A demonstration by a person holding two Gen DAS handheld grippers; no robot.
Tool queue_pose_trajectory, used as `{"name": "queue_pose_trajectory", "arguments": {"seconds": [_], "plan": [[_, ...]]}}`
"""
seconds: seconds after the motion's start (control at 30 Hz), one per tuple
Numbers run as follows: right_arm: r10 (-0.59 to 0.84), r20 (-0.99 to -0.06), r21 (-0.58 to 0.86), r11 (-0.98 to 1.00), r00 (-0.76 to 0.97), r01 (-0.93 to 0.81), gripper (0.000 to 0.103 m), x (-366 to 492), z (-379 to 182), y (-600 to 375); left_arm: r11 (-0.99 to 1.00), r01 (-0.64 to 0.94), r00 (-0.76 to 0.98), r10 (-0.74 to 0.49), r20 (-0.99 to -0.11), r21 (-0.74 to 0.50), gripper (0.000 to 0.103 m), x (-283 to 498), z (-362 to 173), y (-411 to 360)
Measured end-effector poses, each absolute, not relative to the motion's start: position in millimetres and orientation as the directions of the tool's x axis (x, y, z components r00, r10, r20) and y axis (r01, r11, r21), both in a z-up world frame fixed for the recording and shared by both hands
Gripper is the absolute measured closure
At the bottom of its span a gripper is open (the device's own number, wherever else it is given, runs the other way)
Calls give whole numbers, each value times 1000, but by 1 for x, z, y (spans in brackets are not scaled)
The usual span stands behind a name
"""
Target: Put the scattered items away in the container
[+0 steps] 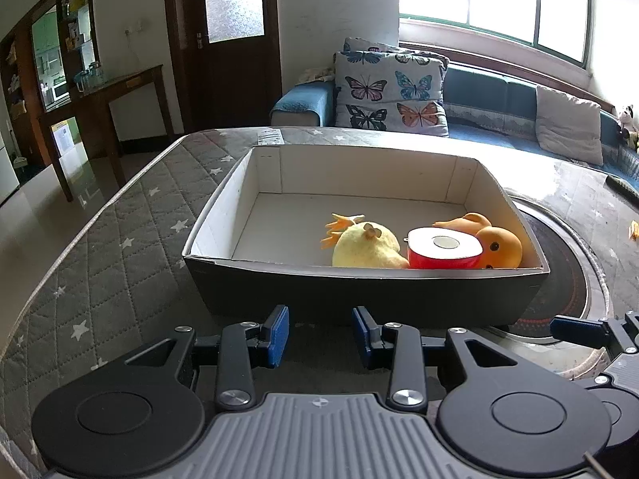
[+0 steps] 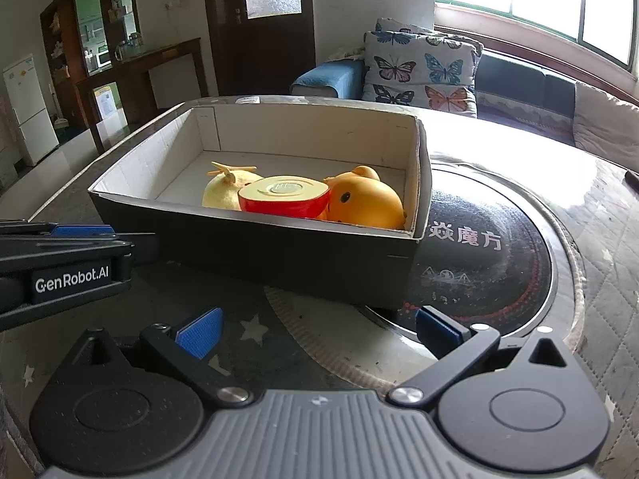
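Observation:
A shallow box (image 1: 359,295), dark outside and white inside, stands on the table. Inside it, at the near right, lie a yellow plush toy (image 1: 365,247), a red roll with a white top (image 1: 443,253) and an orange rubber duck (image 1: 501,249). My left gripper (image 1: 320,333) hovers just short of the box's near wall, open, with nothing between its blue pads. The right wrist view shows the box (image 2: 279,255) with the plush toy (image 2: 223,195), the roll (image 2: 283,199) and the duck (image 2: 367,199). My right gripper (image 2: 319,333) is wide open and empty near the box's front corner.
A grey quilted cover with stars (image 1: 120,259) lies over the table. A round black cooktop (image 2: 487,255) is set into the table, partly under the box. A dark remote-like object (image 1: 623,189) lies at the far right. A sofa with butterfly cushions (image 1: 391,92) stands behind the table.

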State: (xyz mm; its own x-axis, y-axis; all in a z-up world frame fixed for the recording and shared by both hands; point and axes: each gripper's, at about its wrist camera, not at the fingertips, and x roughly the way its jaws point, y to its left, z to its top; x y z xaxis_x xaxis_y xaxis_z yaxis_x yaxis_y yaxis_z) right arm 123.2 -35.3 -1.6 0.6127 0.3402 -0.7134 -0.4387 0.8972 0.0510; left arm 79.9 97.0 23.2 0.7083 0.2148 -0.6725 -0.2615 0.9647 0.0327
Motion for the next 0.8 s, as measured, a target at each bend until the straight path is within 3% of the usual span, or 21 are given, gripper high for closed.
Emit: {"name": "queue_pose_trajectory", "arguments": {"seconds": [0.8], "plan": [[316,-746,46,902,586,-429,0,138,-13,-35,968,-246,672,213,-709,58,66,99,12,93]]}}
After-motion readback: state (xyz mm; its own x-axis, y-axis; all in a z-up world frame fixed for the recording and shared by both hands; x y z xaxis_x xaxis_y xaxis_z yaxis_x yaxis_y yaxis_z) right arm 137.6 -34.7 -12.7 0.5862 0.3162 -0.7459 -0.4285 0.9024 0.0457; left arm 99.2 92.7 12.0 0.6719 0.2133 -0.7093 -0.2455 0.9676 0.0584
